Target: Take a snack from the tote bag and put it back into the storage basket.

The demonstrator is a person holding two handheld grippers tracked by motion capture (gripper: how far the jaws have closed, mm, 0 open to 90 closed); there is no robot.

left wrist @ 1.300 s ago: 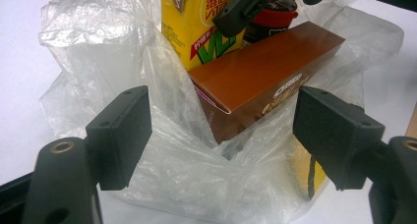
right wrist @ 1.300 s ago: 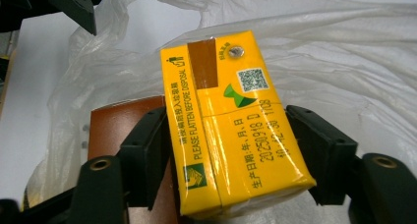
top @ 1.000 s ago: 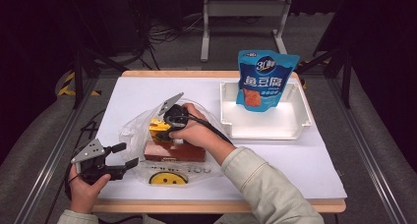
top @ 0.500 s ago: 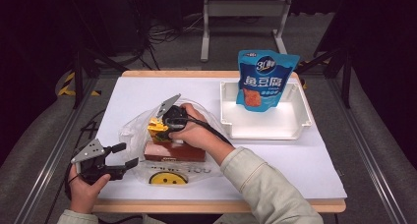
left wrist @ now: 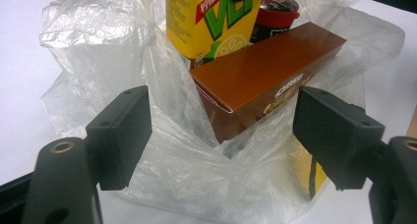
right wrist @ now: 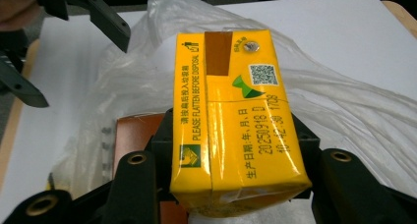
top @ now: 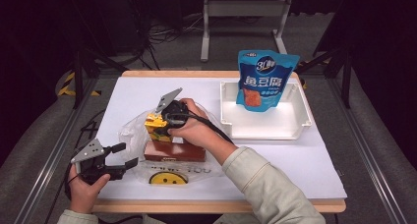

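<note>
I am seeing my right hand-held gripper (top: 164, 122) clamping the yellow drink carton (top: 156, 127): in the right gripper view the carton (right wrist: 236, 121) is sitting squarely between the two black jaws, its printed top face turned to the camera, and the jaws have just been closing in onto its sides. From above, that carton is standing over the open mouth of the clear plastic bag (top: 129, 135), near the middle of the white desk (top: 275, 160), with the person's right hand (top: 194, 130) wrapping the gripper body. The brown box (top: 174, 152) is lying just in front of the carton, partly inside the bag; the right gripper view is catching only a corner of it (right wrist: 135, 130) below the carton. My left hand-held gripper (top: 125, 156) is resting at the desk's near left edge with its jaws standing wide and nothing between them. Its own view is looking into the crumpled bag (left wrist: 88, 62), showing the box's (left wrist: 265, 76) long side, the carton's front label (left wrist: 211, 22) behind it, and a dark red-lidded cup (left wrist: 275, 13) that I cannot make out from above. Farther right, the white tray (top: 300, 121) is holding an upright blue snack pouch (top: 264, 79), well apart from both grippers.
</note>
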